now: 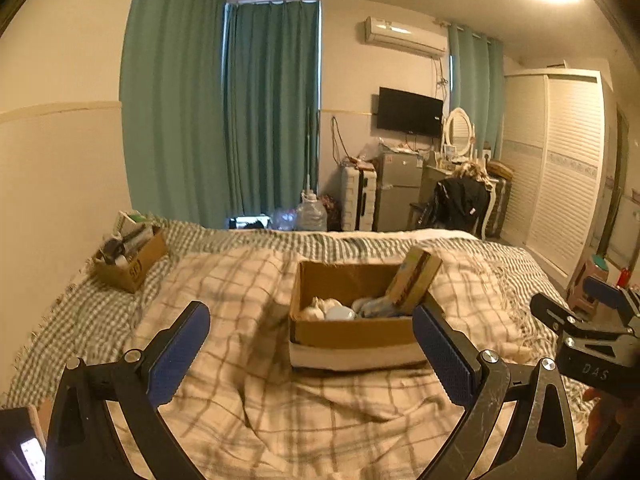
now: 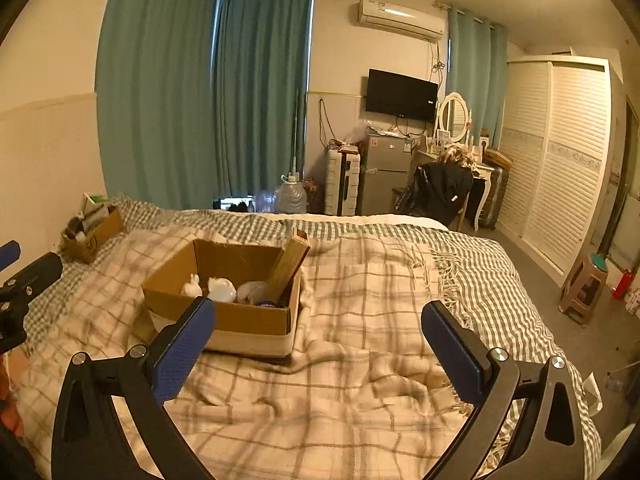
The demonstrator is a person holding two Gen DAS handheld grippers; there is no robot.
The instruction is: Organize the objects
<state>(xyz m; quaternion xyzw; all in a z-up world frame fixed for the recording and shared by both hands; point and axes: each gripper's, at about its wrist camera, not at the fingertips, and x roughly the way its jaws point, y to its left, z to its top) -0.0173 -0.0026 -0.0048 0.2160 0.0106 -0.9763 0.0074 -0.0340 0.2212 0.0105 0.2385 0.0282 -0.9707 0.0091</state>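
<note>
Jaws of the left gripper (image 1: 312, 354) stand wide apart and grip nothing; jaws of the right gripper (image 2: 318, 354) stand equally wide and empty. Both hover above the cream plaid blanket (image 2: 360, 360). At far left, by the wall, a small brown cardboard box (image 1: 130, 262) holds upright items. At centre, an open brown cardboard box with a white base band (image 1: 352, 334) contains white rounded objects (image 2: 220, 289) and a tan rectangular carton (image 1: 414, 276) leaning against its right wall.

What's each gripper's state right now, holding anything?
Left gripper: open, holding nothing, above the plaid blanket facing the cardboard box.
Right gripper: open, holding nothing, above the blanket to the right of the box.
</note>
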